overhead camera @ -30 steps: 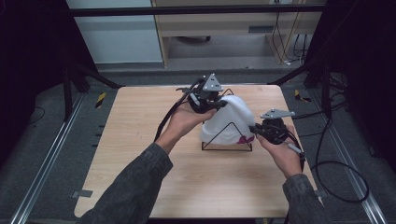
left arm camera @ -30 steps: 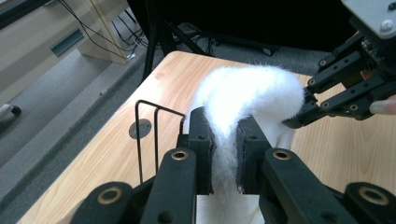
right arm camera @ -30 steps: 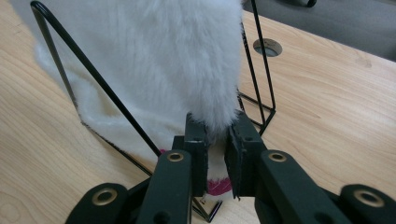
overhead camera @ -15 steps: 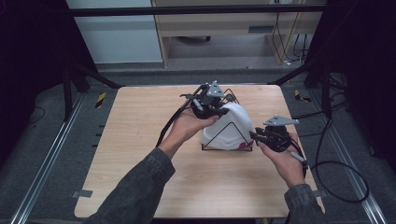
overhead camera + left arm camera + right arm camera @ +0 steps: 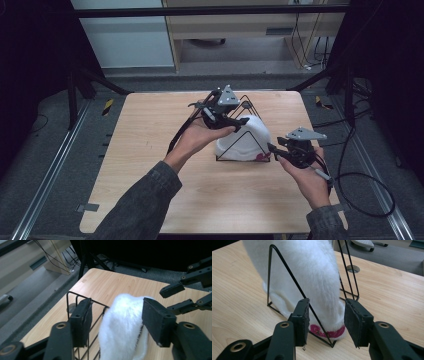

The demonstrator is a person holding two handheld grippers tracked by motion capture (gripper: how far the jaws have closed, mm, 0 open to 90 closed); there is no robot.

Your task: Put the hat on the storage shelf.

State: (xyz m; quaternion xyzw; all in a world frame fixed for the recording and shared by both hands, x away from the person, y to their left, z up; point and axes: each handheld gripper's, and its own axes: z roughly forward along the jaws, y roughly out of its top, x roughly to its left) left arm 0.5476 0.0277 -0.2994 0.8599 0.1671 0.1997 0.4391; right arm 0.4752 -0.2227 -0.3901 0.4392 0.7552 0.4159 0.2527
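white fluffy sock [image 5: 248,139] is draped over the black wire rack [image 5: 260,148] in the middle of the wooden bench [image 5: 145,130], its pink-trimmed cuff [image 5: 329,332] down at the rack's near corner. left tool [image 5: 239,121] sits over the top of the rack, jaws just been opening, now parted with the fuzzy crown of the sock between them and the pads off the fabric. right tool [image 5: 273,149] is low at the rack's right end, jaws also just opening, standing apart either side of the cuff and the wire, gripping nothing
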